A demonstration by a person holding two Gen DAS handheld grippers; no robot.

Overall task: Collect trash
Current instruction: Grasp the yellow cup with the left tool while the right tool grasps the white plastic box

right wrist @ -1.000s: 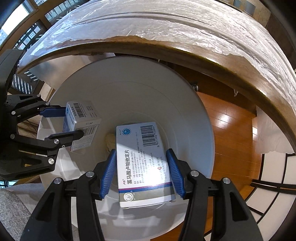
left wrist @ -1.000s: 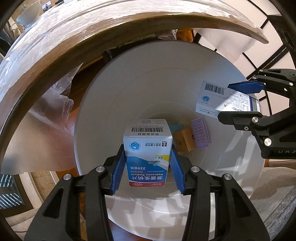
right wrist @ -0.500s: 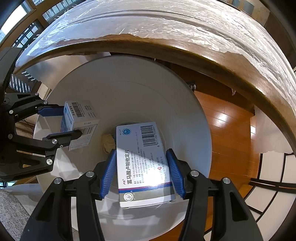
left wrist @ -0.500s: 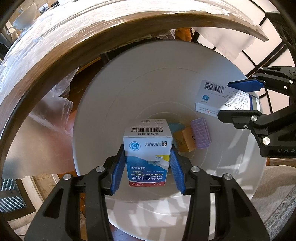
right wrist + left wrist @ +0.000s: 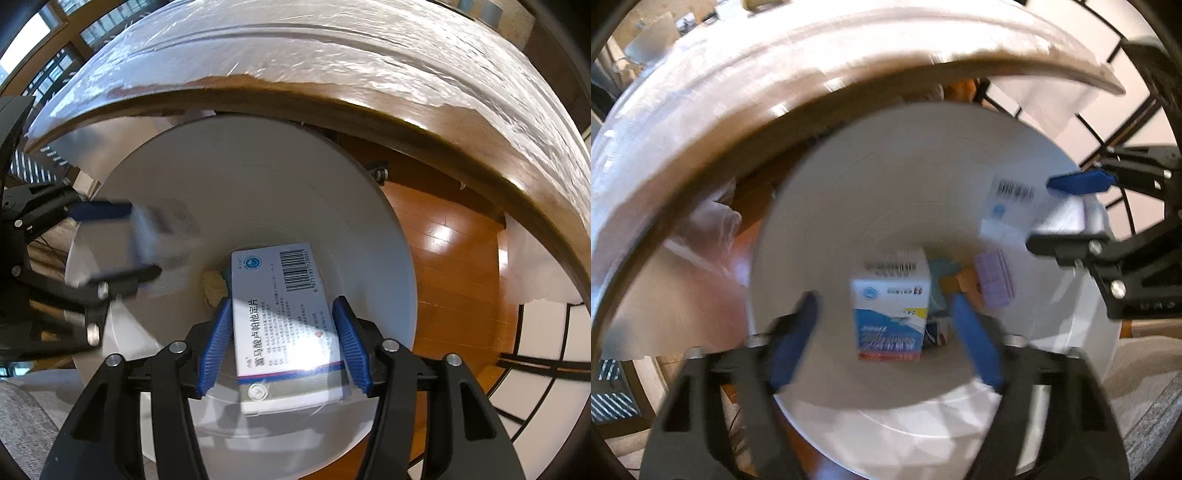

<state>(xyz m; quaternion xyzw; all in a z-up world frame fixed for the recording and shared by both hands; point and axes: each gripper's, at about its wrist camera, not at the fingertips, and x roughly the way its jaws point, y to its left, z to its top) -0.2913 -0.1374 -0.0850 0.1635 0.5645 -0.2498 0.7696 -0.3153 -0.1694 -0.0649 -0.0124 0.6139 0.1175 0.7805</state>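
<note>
Two grippers hang over the mouth of the white bin (image 5: 258, 192), both pointing steeply down into it, and that's the whole reason for the pose: anything let go drops straight inside. The left gripper (image 5: 886, 332) has its jaws opening right now, blue pads well clear on both sides of the small blue-and-white medicine box (image 5: 891, 314); the box is loose between them, blurred, by my reading already falling toward the bottom. Down there, near the middle of the bin floor, lie a lilac blister strip (image 5: 993, 278) and a small tan carton (image 5: 962, 286), trash already collected.

Over at the right gripper (image 5: 282, 341), jaws opening too. The flat white medicine box (image 5: 286, 317) sits between the blue pads; a sliver of gap shows on the left pad, the right pad looks barely off it, so I'd call the grip released. It is over the near part of the bin, well inside the rim. A crumpled beige scrap (image 5: 214, 286) lies on the bin floor beyond it. Behind, the plastic-covered table edge (image 5: 332, 96) curves past the bin's far rim.
</note>
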